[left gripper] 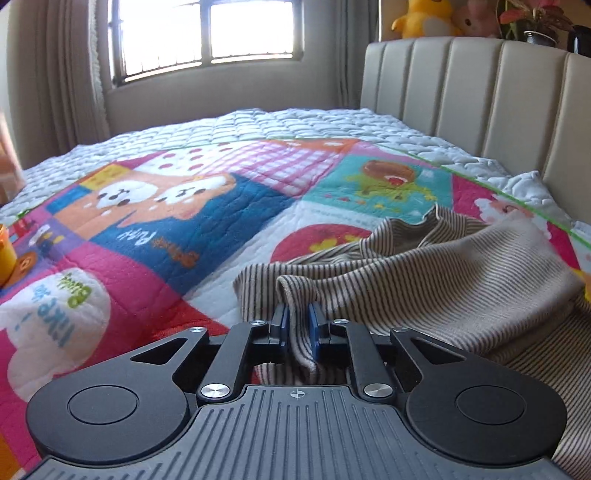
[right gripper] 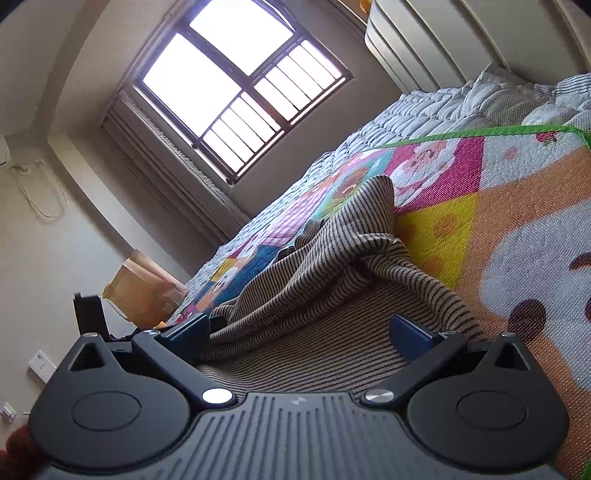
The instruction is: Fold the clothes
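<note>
A beige garment with thin dark stripes [left gripper: 436, 273] lies rumpled on a colourful cartoon quilt [left gripper: 177, 221]. My left gripper [left gripper: 298, 321] is shut on a fold of the garment's near edge, and the fabric hangs down between the blue pads [left gripper: 283, 325]. In the right wrist view the same striped garment [right gripper: 317, 295] lies bunched just ahead of my right gripper [right gripper: 306, 332]. That gripper is open and empty, its blue pads [right gripper: 410, 334] wide apart over the fabric. The right view is tilted sharply.
The quilt covers a bed with a white quilted cover [left gripper: 295, 122] and a beige padded headboard [left gripper: 480, 96] at the right. A window [left gripper: 207, 33] is beyond the bed. A yellow object [left gripper: 5, 254] sits at the left edge. A cardboard box [right gripper: 144, 291] stands beside the bed.
</note>
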Available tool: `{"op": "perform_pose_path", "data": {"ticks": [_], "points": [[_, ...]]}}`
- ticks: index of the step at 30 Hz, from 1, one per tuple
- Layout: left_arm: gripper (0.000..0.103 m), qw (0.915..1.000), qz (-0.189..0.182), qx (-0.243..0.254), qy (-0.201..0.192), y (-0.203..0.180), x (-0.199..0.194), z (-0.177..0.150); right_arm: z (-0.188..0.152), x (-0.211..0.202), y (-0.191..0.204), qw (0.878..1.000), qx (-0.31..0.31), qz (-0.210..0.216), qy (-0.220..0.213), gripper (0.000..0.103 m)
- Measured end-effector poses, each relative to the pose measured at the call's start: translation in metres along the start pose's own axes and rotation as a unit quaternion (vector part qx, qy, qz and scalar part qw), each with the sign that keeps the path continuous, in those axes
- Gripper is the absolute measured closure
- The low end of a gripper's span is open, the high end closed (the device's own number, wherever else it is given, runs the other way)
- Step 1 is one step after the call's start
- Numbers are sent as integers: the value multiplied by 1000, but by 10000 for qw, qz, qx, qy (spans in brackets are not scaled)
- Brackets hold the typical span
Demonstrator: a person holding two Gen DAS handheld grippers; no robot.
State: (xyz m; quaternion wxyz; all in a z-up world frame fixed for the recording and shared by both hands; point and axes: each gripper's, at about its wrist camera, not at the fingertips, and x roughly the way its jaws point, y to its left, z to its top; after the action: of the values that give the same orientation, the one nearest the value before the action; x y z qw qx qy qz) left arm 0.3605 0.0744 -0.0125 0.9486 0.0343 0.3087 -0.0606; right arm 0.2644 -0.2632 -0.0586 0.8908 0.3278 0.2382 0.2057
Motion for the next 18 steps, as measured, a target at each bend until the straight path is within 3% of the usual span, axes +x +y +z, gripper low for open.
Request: {"op": "perform_pose_path", "data": {"ticks": [5, 7, 10, 12, 15, 18], "points": [[85, 9998, -151, -106, -116, 4, -6, 5, 7, 14, 10, 9975, -282, -200, 610, 0], [77, 9983, -343, -452, -139, 12, -11, 4, 10, 21, 15, 9946, -455, -265, 894, 0], [71, 9954, -416, -832, -212, 20, -27, 2, 11, 19, 25, 9925, -737, -390, 893, 2], [61, 9952, -393, -792, -430, 21, -45, 4, 14, 13, 40, 9886, -1212, -489, 743, 28], [55, 9930, -533, -690, -791, 22, -71, 13, 33, 8, 64, 9776, -1960, -669, 365, 49], [47, 9869, -1106, -799, -858, 16, -75, 22, 63, 20, 74, 9764, -2028, -726, 181, 52]]}}
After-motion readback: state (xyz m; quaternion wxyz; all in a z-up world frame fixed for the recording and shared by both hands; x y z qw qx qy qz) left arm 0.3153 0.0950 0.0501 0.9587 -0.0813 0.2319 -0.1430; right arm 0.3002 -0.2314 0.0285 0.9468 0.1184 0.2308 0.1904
